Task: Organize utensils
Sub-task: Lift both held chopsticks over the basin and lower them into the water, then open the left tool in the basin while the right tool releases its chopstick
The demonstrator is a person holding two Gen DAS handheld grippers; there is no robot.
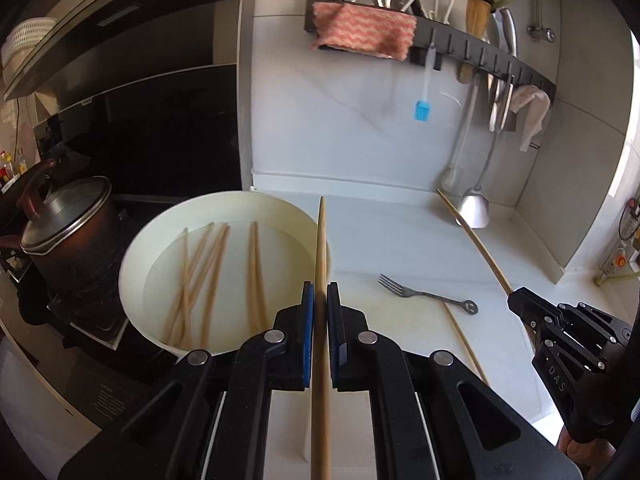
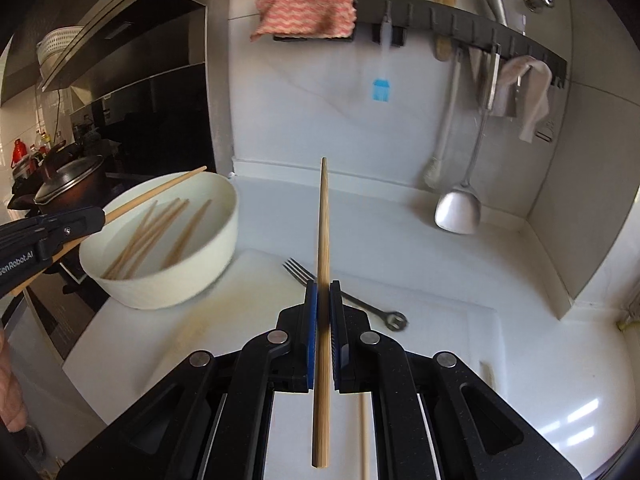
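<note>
My left gripper (image 1: pixel 321 286) is shut on a wooden chopstick (image 1: pixel 320 240) that points forward over the rim of a white bowl (image 1: pixel 136 248). Several more chopsticks (image 1: pixel 208 276) lie in water inside that bowl. My right gripper (image 2: pixel 323 284) is shut on another chopstick (image 2: pixel 324 220), held above the white counter. In the left wrist view the right gripper (image 1: pixel 514 294) appears at the right with its chopstick (image 1: pixel 476 240) slanting up. A metal fork (image 1: pixel 424 292) lies on the white cutting board (image 1: pixel 400 340), and a loose chopstick (image 1: pixel 464 340) lies beside it.
A lidded brown pot (image 1: pixel 76 220) sits on the stove left of the bowl. A wall rack (image 1: pixel 480 46) holds a pink cloth (image 1: pixel 364 30), a blue brush (image 1: pixel 422 110), a ladle and a steel spatula (image 1: pixel 474 208). A person's hand (image 2: pixel 12 392) shows at the left edge.
</note>
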